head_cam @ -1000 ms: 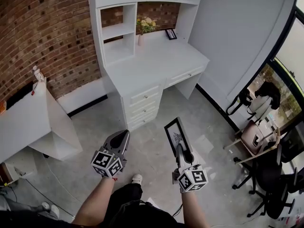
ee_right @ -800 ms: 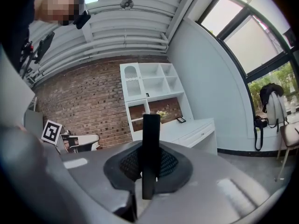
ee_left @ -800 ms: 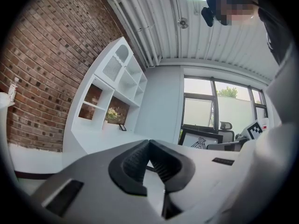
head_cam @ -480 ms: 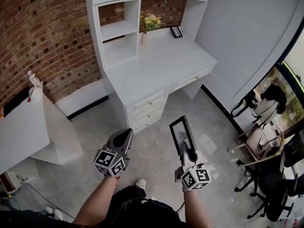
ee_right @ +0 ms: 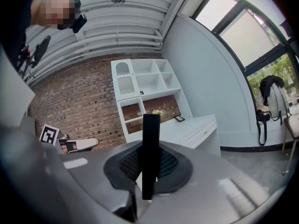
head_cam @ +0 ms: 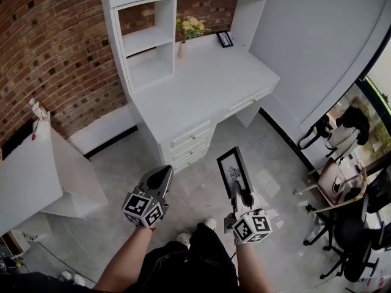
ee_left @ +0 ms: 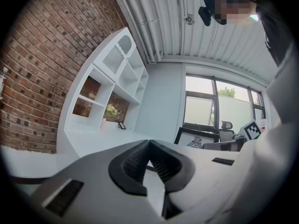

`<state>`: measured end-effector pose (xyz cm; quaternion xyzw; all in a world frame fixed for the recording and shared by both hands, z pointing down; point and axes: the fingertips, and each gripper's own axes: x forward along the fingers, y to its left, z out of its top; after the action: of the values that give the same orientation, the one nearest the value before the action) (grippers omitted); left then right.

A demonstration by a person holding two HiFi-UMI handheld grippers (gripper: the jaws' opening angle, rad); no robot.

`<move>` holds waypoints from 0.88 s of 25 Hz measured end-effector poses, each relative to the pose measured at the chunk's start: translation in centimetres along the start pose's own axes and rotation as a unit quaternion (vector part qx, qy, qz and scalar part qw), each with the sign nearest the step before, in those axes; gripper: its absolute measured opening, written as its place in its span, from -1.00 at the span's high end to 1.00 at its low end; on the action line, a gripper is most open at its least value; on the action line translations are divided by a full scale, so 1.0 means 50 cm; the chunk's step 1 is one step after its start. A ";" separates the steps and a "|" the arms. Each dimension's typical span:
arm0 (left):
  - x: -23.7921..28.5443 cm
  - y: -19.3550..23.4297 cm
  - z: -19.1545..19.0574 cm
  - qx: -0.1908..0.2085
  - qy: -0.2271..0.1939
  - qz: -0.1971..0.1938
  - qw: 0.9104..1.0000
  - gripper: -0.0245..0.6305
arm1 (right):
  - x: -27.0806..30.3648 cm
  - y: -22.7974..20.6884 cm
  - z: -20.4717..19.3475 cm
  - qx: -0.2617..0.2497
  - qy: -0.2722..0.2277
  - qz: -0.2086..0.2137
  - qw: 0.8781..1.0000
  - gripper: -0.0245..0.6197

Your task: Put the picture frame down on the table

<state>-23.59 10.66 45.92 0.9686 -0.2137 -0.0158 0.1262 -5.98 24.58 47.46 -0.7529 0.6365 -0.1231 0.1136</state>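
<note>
A black picture frame (head_cam: 233,170) with a white print is held upright over the floor, with my right gripper (head_cam: 240,195) shut on its lower edge. In the right gripper view the frame (ee_right: 150,148) shows edge-on as a dark bar between the pads. My left gripper (head_cam: 160,174) is shut with nothing in it, level with the right one. From the left gripper view the frame (ee_left: 198,139) appears to the right. The white desk (head_cam: 201,87) stands ahead, its top bare in the middle.
A vase of yellow flowers (head_cam: 185,30) and a small framed photo (head_cam: 224,39) stand at the desk's back. Shelves (head_cam: 143,41) rise on its left. A low white table (head_cam: 30,170) sits at left. Office chairs (head_cam: 348,237) and bags crowd the right.
The view has drifted slightly nearer the desk. Both grippers keep their places and the frame stays in the right one. The person's legs have stepped forward.
</note>
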 end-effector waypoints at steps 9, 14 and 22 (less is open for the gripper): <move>0.078 0.039 0.008 -0.001 -0.005 0.013 1.000 0.96 | 0.094 -0.047 0.023 -0.004 0.000 0.013 1.000 0.86; 0.154 0.068 0.019 0.002 -0.007 0.026 1.000 0.96 | 0.181 -0.090 0.040 -0.003 0.005 0.030 1.000 0.86; 0.262 0.127 0.046 0.002 -0.011 0.056 0.998 0.96 | 0.317 -0.145 0.061 0.001 0.022 0.062 0.998 0.86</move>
<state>-14.51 -0.93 45.58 0.9551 -0.2692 -0.0192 0.1221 4.32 10.18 47.61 -0.7090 0.6841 -0.1333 0.1078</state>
